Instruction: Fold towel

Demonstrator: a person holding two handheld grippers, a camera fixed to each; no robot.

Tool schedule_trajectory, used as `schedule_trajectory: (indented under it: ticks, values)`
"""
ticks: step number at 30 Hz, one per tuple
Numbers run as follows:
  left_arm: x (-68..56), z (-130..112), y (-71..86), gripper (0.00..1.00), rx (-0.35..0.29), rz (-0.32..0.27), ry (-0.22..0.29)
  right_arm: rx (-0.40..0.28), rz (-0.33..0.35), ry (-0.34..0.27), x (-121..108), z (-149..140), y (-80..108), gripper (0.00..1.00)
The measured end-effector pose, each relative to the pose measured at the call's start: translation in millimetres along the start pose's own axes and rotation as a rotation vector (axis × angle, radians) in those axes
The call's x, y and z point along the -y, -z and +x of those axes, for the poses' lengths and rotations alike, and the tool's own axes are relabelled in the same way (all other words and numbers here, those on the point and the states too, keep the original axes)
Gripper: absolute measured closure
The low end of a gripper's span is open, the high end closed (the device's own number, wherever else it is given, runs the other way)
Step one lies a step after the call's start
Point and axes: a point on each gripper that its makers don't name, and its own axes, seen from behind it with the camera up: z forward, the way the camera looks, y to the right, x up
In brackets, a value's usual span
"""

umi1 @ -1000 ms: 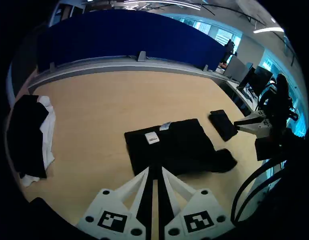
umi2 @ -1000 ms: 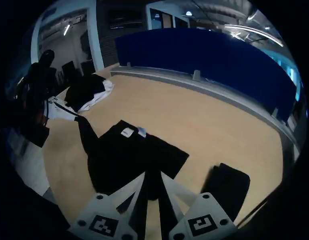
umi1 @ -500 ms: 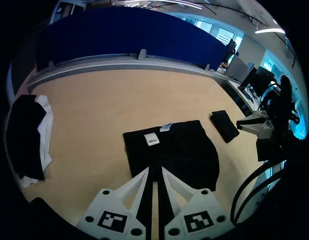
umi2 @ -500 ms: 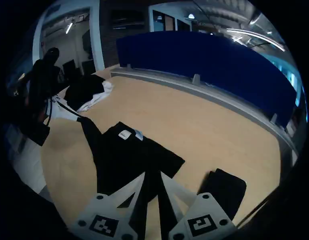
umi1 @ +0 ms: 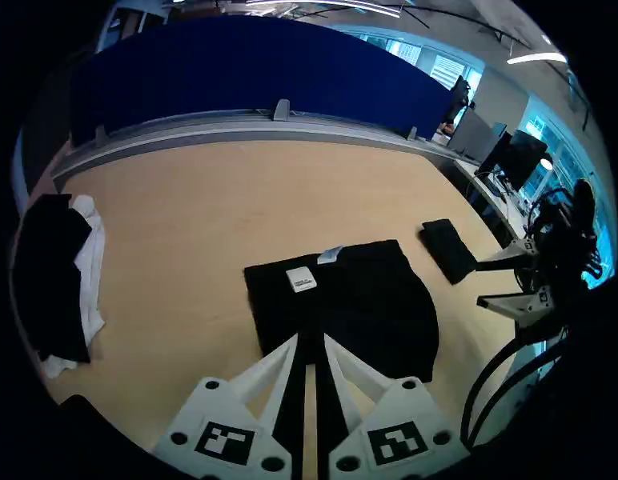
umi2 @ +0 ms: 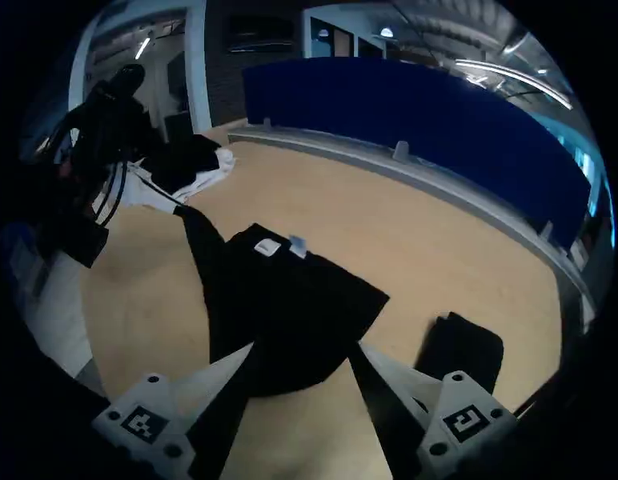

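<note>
Black fabric towel (umi1: 365, 296) lying flat near the middle of the light wooden tabletop (umi1: 197, 208), with a white label (umi1: 301, 278) on its upper face. We see the left gripper (umi1: 312, 342) with its fingers pressed together on the towel's near edge. In the right gripper view it lifts one corner, and a strip of cloth rises to it. The right gripper (umi2: 302, 356) has its fingers spread wide and grips nothing. A small folded dark cloth (umi1: 447, 250) lies just beyond the towel. A black-and-white cloth pile (umi1: 57, 280) sits well apart at the table's edge. A blue partition (umi1: 253, 72) backs the table.
</note>
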Motion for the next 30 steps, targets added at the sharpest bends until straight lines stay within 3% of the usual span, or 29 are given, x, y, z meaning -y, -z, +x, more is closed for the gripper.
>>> schedule_trajectory:
  ticks: [14, 23, 30]
  values:
    - [-4.1, -3, -0.1, 0.93, -0.002, -0.005, -0.016, 0.043, 0.028, -0.097, 67, -57, -7.3, 0.17]
    - [-5.6, -3, 0.4, 0.93, -0.006, -0.008, -0.018, 0.075, 0.035, -0.094, 87, -77, -12.0, 0.17]
    - [-4.9, -3, 0.9, 0.93, -0.007, -0.008, -0.023, 0.081, 0.018, -0.105, 88, -83, -21.2, 0.17]
